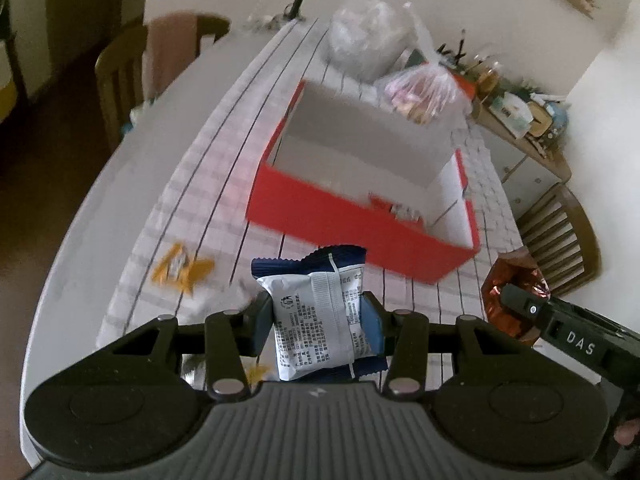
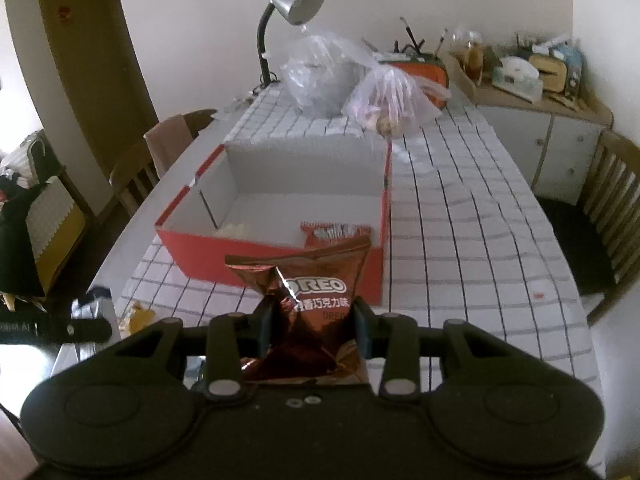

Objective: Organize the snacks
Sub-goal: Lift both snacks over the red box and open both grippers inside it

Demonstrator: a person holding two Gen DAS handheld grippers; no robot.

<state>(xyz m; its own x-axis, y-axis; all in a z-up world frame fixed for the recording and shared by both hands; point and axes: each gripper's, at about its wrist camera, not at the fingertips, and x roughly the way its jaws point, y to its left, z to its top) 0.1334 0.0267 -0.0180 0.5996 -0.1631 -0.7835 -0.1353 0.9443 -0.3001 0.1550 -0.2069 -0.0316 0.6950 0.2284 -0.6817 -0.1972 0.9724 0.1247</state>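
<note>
We are finding the left tool (image 1: 318,322) clamped on a blue-and-white foil snack packet (image 1: 320,312), the pads gripping its middle while it is standing above the bench. The right tool (image 2: 314,322) is clamped on a brown metallic Oreo sachet (image 2: 308,304), pinched low so that the printed top is flaring free above the fingers.

We are observing both packets held short of the red cardboard box with a white interior (image 2: 304,184), which is sitting on the bench covered by a white grid-patterned cloth (image 2: 460,216). A red snack wrapper (image 2: 336,234) and a pale item we cannot identify are already lying inside, near the front wall. A yellow wrapper (image 1: 180,268) is waiting on the cloth to the left of the box.

We are judging the step in hand to be carriage to the box. To do it well, we are recommending lifting each packet clear over the near wall before opening, releasing low inside, and placing the two apart so that neither tool fouls the other. The left view is blurred, suggesting motion.

Clear plastic bags (image 2: 320,76) are standing beyond the box.
</note>
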